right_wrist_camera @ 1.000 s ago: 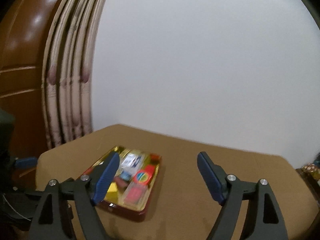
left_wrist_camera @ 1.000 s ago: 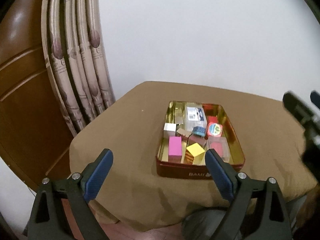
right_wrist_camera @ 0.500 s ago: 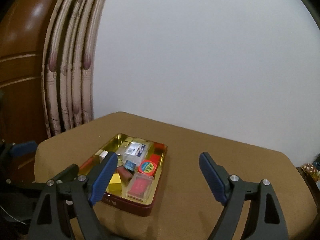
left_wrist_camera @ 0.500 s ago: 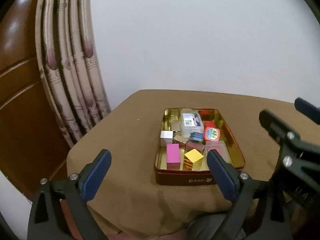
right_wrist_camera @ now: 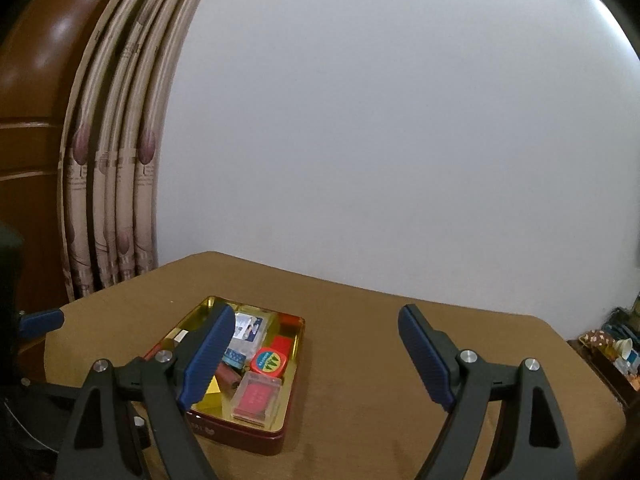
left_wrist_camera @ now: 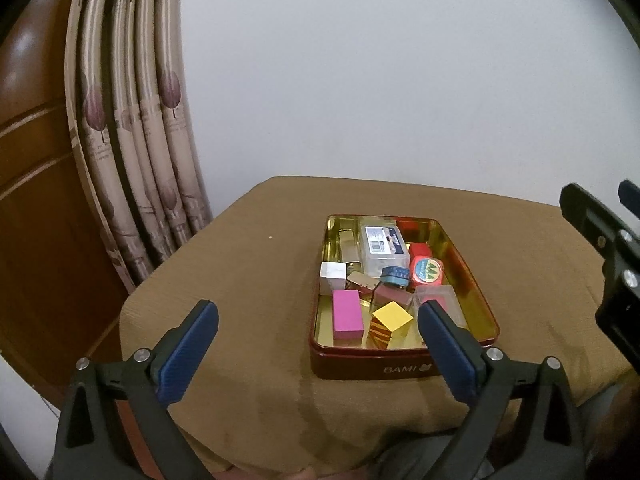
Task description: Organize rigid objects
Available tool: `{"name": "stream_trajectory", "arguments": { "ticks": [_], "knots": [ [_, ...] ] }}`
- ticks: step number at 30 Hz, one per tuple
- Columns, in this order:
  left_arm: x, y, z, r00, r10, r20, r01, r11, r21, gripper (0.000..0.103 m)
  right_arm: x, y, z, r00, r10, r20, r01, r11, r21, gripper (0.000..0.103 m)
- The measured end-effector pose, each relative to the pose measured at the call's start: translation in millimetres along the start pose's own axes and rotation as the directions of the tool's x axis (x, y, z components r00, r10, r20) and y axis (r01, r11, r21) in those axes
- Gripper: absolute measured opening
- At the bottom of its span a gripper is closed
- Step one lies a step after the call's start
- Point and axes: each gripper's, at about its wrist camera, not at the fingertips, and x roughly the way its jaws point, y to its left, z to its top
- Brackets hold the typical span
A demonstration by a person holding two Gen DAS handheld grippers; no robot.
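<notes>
Both claws stay spread and empty; the left claw (left_wrist_camera: 318, 344) has edged nearer the tin (left_wrist_camera: 400, 364), the right claw (right_wrist_camera: 316, 354) has drawn rightward.

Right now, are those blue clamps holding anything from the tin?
Nothing. The left gripper and right gripper are both open and empty, above the table.

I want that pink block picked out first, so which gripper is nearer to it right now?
Left, probably. The left gripper hangs just short of the pink block, which lies ahead between its fingers; the right gripper is off to the tin's right.
</notes>
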Motion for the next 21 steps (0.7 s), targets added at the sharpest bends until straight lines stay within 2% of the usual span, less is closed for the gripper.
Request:
{"name": "stream_trajectory", "arguments": {
  "ticks": [3,6,13,21],
  "knots": [
    [5,2,0,1.000,-0.001,-0.007,0.001,1.000,-0.009,0.099,6,-4,-6,0.999,-0.042,0.022,0.041,0.999,0.031,0.086],
    [9,3,0,1.000,0.003,-0.014,-0.003,1.000,-0.010,0.099,12,-8,-16,0.998,-0.046,0.044,0.043,0.997,0.068,0.086],
    [18,4,1,1.000,-0.003,-0.023,0.003,1.000,-0.013,0.100,33,-4,-33,0.998,-0.037,-0.041,0.040,0.997,0.070,0.086],
    [26,4,1,0.999,-0.012,-0.033,0.012,1.000,-0.019,0.100,44,-5,-43,0.997,-0.011,-0.074,0.017,0.997,0.079,0.086]
  ]
}}
